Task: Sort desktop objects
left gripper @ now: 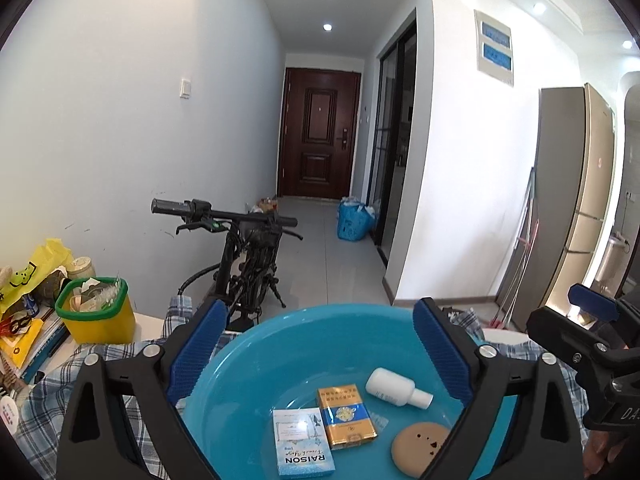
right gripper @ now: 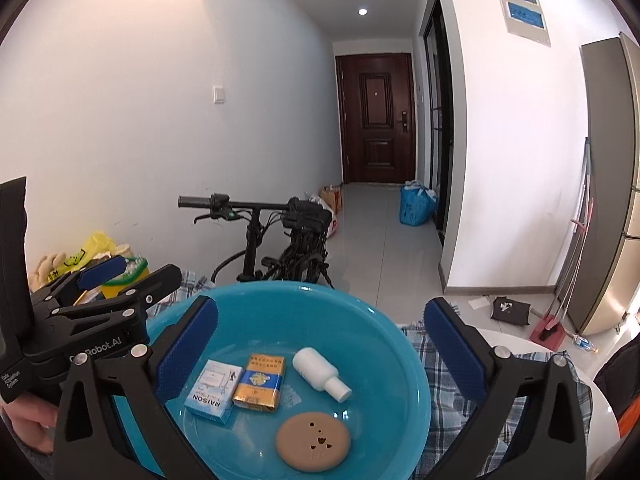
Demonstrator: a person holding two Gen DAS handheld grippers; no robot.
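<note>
Blue basin (right gripper: 400,364), lower centre of frame on the checked-cloth worktop (right gripper: 440,364), holds two light, stiff cartons (right gripper: 210,398) graspable across their flat faces, a slippery white bottle (right gripper: 316,368) and a tan disc (right gripper: 314,436); left hand-held gripper (left gripper: 316,354) and right hand-held gripper (right gripper: 320,344) both spread, empty.

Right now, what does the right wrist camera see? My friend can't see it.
A round blue plastic basin sits on a checked cloth, holding a light blue RAISON box, a gold and blue packet, a small white bottle and a round tan compact. The open right gripper hovers over it, empty. A black bicycle stands behind.
</note>
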